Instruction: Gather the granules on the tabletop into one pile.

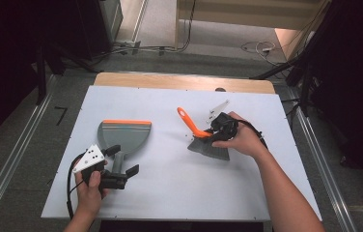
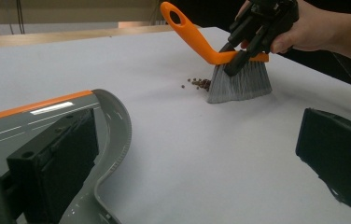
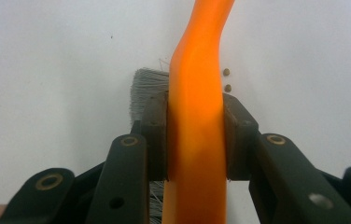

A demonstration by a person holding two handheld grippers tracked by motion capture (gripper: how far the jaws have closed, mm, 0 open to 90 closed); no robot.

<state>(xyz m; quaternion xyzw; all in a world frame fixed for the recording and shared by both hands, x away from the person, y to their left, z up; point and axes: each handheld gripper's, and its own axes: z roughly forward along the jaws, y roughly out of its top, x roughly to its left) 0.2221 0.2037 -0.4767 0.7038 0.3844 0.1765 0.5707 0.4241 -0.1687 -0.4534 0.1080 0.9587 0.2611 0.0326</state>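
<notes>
A grey dustpan (image 1: 124, 135) with an orange front lip lies flat on the white table (image 1: 170, 193), left of centre. My left gripper (image 1: 123, 160) stands open at the pan's handle, with the handle between its spread jaws; in the left gripper view the dustpan (image 2: 113, 121) sits by the left jaw. My right gripper (image 1: 216, 130) is shut on the orange handle of a small brush (image 1: 196, 130) right of centre. The grey bristles (image 2: 239, 84) rest on the table beside a few brown pellets (image 2: 201, 83). The brush handle (image 3: 197, 70) runs up between the right gripper (image 3: 194, 135) pads, pellets (image 3: 227, 79) just right of it.
A wooden strip (image 1: 184, 81) borders the table's far edge. Cables (image 1: 257, 47) lie on the floor beyond it. Metal rails (image 1: 6, 169) run along both sides, and dark stands flank the far corners. White tabletop stretches between the dustpan and the brush.
</notes>
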